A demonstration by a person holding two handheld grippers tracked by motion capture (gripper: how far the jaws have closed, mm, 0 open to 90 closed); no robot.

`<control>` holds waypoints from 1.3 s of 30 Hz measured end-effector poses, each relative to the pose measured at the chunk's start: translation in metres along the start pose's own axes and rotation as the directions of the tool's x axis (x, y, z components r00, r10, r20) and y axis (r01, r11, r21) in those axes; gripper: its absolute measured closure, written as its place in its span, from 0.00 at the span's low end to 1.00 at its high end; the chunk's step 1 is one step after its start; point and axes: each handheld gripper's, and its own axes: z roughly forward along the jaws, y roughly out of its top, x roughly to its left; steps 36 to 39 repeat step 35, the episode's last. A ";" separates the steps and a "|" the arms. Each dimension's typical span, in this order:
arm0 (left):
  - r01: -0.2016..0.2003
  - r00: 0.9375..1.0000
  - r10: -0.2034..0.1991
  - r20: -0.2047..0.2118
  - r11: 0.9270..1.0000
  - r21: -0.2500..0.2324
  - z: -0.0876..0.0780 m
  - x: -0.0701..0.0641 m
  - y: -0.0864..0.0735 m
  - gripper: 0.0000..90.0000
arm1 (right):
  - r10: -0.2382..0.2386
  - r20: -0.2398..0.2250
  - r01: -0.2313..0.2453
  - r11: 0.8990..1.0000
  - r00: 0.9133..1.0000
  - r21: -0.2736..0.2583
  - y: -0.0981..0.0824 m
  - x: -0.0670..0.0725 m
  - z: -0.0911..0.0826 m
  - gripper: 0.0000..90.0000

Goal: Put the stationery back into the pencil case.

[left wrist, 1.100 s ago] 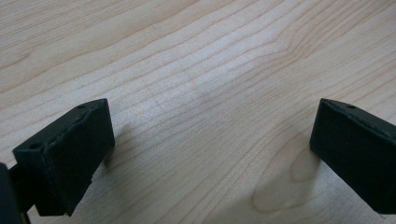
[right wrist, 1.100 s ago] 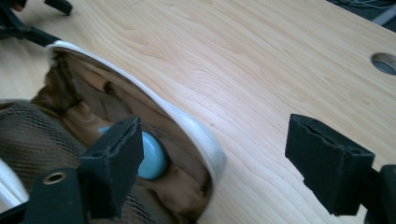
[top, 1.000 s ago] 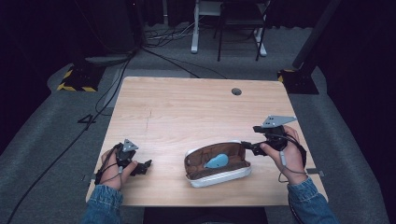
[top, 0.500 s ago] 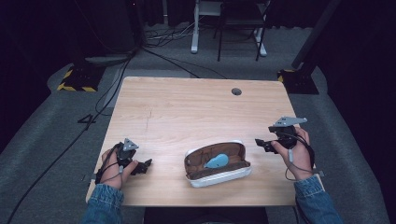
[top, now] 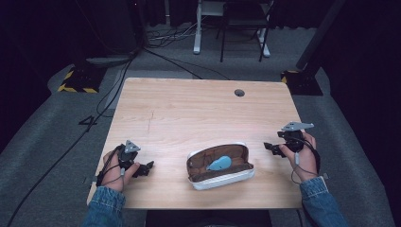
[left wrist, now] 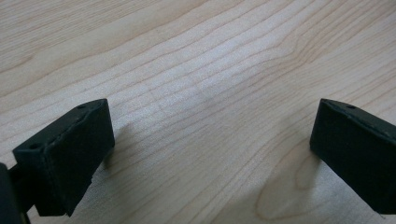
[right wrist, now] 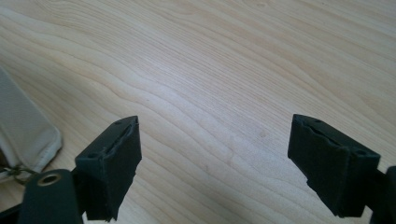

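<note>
An open glasses case (top: 220, 166), white outside and brown inside, lies near the table's front edge with a light blue cloth (top: 219, 163) in it. My left gripper (top: 144, 169) rests on the table to the case's left, open, with bare wood between its jaws (left wrist: 210, 154). My right gripper (top: 270, 147) sits to the case's right, open and holding nothing (right wrist: 215, 163). A corner of the case (right wrist: 25, 128) shows at the left edge of the right gripper view.
The wooden table (top: 198, 113) has a round cable hole (top: 239, 92) near its far right. Beyond the table stand a chair and desk legs (top: 231, 28) on grey floor, with cables (top: 94, 123) trailing at the left.
My right gripper has drawn back to the right, away from the case's right end, and come down toward the table. The left gripper has stayed where it was.
</note>
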 end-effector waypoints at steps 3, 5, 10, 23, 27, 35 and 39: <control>0.000 1.000 0.000 0.000 1.000 0.000 0.000 0.000 0.000 0.00 | 0.013 0.005 -0.013 1.000 1.000 -0.004 -0.005 -0.004 0.005 0.20; -0.002 1.000 0.002 0.000 1.000 0.001 0.000 0.000 0.000 0.00 | 0.015 0.004 -0.015 1.000 1.000 -0.002 -0.008 -0.006 0.008 0.20; 0.000 1.000 0.000 0.000 1.000 0.000 0.000 0.000 0.000 0.00 | 0.026 0.008 -0.026 1.000 1.000 -0.008 -0.016 -0.010 0.016 0.19; 0.000 1.000 0.000 0.000 1.000 0.000 0.000 0.000 0.000 0.00 | 0.049 0.008 -0.049 0.999 0.999 -0.009 -0.029 -0.013 0.031 0.19; 0.001 1.000 -0.001 0.000 1.000 0.000 0.000 0.000 0.000 0.00 | 0.056 0.001 -0.056 0.998 0.998 0.001 -0.031 -0.013 0.035 0.18; -0.002 1.000 0.002 0.003 1.000 0.000 0.000 0.000 0.000 0.00 | 0.063 0.040 -0.063 0.998 0.997 -0.016 -0.031 -0.011 0.041 0.13; -0.002 1.000 0.002 0.003 1.000 0.000 0.000 0.000 0.000 0.00 | 0.063 0.040 -0.063 0.998 0.997 -0.016 -0.031 -0.011 0.041 0.13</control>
